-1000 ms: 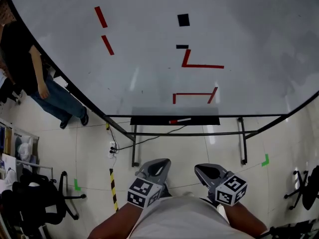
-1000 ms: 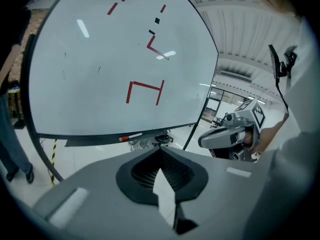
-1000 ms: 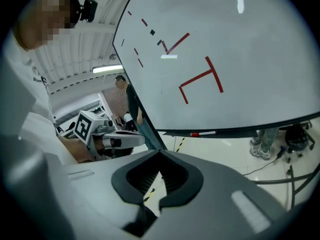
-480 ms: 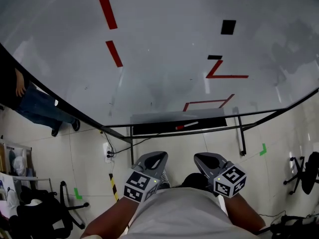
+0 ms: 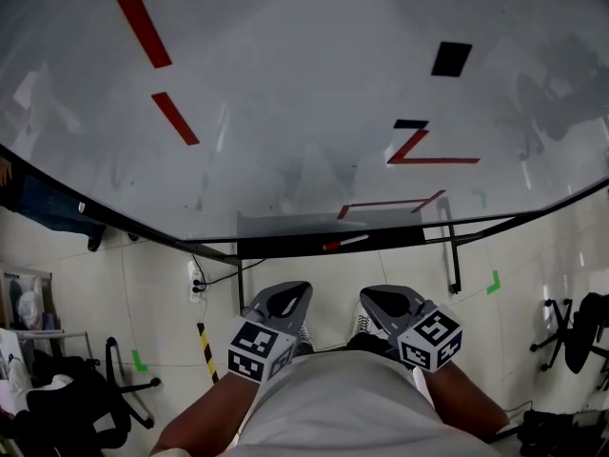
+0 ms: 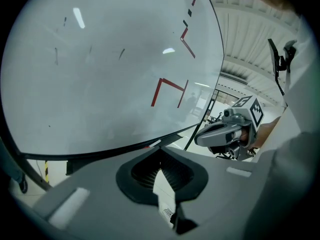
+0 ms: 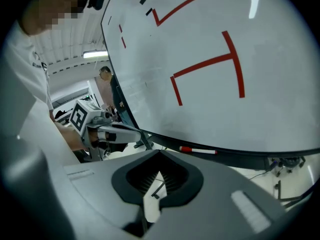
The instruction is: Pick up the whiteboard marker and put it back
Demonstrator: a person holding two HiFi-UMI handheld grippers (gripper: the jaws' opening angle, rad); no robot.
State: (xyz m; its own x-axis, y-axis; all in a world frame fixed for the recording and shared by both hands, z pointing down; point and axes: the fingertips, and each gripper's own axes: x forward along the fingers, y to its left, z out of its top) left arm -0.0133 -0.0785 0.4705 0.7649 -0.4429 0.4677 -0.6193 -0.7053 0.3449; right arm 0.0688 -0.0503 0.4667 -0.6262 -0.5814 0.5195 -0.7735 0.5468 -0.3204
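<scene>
The whiteboard marker (image 5: 346, 243), a slim white barrel with a red cap, lies flat on the black tray (image 5: 276, 247) straight ahead of me at twelve o'clock. Its cap points toward nine o'clock and nothing touches it.

Your whiteboard (image 5: 285, 84) is white with red lines and black squares. The marker (image 5: 348, 242) is white with a red end.

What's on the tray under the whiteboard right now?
One red-capped whiteboard marker lies flat on the black tray. The rest of the tray looks bare; nothing covers it, though anything tiny would not show.
</scene>
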